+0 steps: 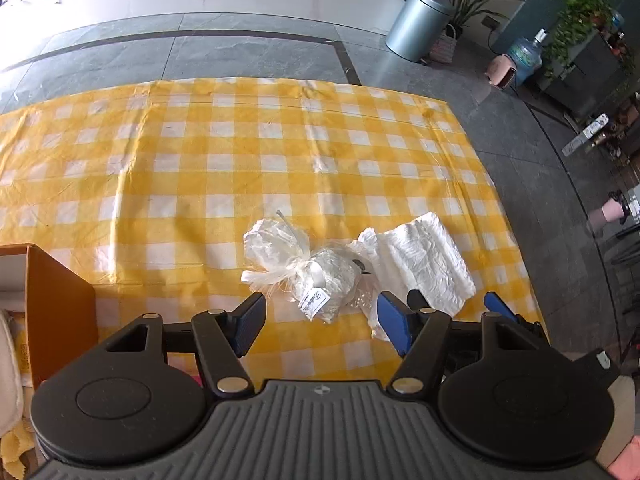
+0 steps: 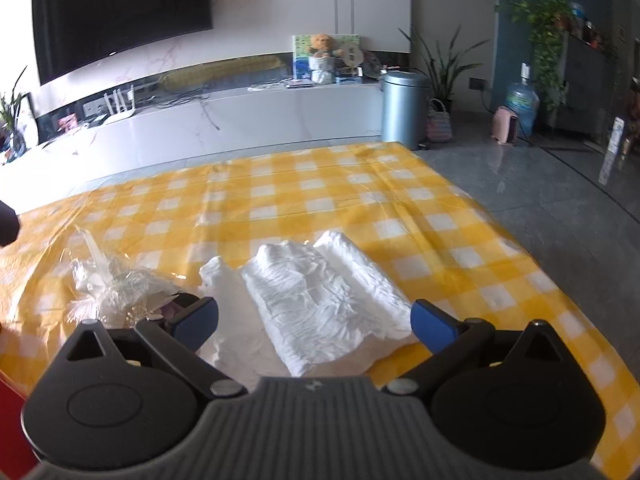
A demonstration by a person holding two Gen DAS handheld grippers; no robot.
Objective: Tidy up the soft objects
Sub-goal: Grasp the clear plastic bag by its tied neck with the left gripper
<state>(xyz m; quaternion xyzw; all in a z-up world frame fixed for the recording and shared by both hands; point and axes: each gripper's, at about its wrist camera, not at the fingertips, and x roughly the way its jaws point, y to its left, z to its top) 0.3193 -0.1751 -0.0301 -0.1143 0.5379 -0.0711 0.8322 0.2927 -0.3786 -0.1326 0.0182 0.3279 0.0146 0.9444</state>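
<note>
On the yellow-and-white checked worktop (image 1: 200, 168), the crumpled white folded cloth (image 2: 320, 304) lies between the spread right claw (image 2: 316, 324), whose pinch may unfold it; just left, the ribbon-tied clear-wrapped white bundle (image 1: 316, 280) faces the spread, empty left claw (image 1: 322, 326).

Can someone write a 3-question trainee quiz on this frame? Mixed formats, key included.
1. True or false: the left gripper is shut on the tied plastic bag.
2. Multiple choice: the folded white cloth lies where relative to the right gripper?
A. directly ahead, between its open fingers
B. inside the orange box
C. on the floor by the bin
3. Fill in: the orange box sits on the ___ side of the left wrist view.

Key:
1. False; the gripper is open and the bag lies just ahead of it on the yellow checked tablecloth.
2. A
3. left
</note>
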